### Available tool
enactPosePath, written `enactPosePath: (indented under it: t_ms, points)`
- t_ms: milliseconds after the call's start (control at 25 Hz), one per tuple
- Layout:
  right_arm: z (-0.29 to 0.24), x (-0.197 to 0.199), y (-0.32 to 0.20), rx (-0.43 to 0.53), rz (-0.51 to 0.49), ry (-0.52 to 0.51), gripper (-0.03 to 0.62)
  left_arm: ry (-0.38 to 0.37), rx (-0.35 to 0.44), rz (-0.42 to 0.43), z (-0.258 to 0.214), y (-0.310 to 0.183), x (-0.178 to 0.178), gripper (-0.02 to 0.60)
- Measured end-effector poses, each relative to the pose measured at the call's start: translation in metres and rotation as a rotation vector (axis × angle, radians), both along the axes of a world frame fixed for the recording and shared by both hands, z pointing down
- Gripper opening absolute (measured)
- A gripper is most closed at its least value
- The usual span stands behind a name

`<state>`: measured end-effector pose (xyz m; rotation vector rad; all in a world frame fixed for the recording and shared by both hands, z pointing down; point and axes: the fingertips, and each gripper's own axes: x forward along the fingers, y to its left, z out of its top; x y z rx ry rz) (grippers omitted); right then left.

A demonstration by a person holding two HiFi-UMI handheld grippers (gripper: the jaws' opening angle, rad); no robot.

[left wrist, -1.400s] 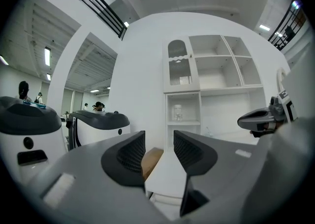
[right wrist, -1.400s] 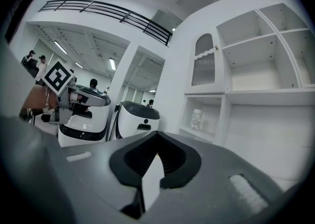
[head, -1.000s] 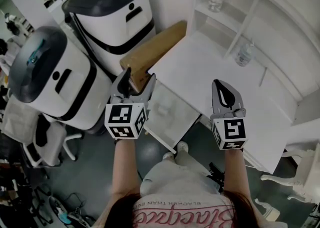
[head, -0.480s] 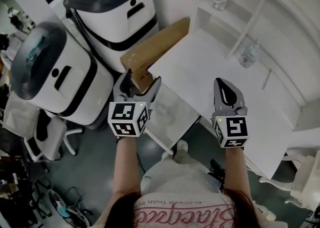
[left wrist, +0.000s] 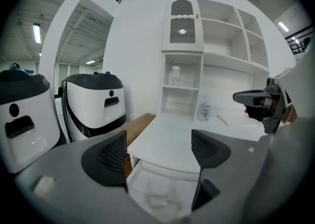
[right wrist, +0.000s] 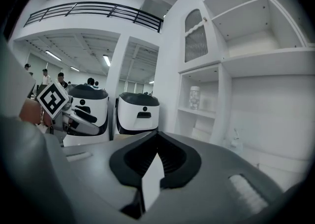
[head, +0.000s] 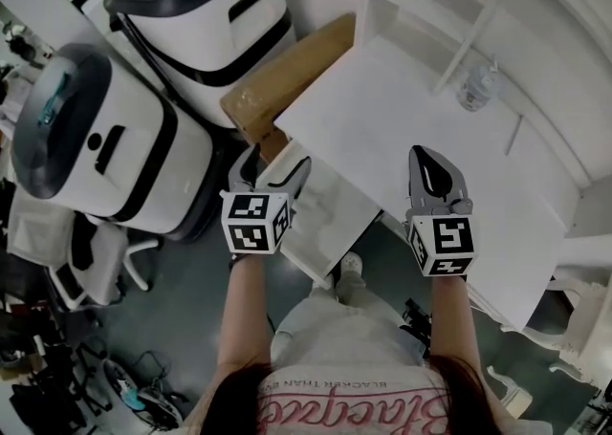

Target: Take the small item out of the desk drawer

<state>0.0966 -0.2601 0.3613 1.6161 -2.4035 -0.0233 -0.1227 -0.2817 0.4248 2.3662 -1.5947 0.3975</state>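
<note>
Left tongs (head: 270,170) just spread wide, dipped lower toward open drawer (head: 335,215). Item (left wrist: 158,200) lies in drawer, below and between tips, not touched. Right tongs (head: 435,175) pressed together, empty. Grab likely next.

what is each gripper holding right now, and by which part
Nothing. The left gripper has just opened wide over the drawer, where the small item lies untouched; the right gripper is shut, empty.

Grey left claw (head: 273,163), right claw (head: 427,158); black ribbed pads (left wrist: 110,156); white cubes (head: 254,223), black square markers (head: 251,212); pale shirt (head: 344,337), pink lettering (head: 354,416).
</note>
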Motion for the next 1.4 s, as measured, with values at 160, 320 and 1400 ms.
enactPosePath:
  t_ms: [160,320,1400]
  points:
    - [0.011,0.004,-0.002,-0.026,0.000,0.003,0.002,-0.008,-0.068,0.002,0.027,0.000,0.004,0.428]
    - [0.021,0.007,-0.004,-0.050,-0.004,0.006,0.002,0.004,-0.129,-0.003,0.051,0.001,0.007,0.423]
    - [0.065,0.021,-0.023,-0.162,0.019,0.023,0.002,-0.140,-0.547,0.100,0.212,0.012,0.021,0.387]
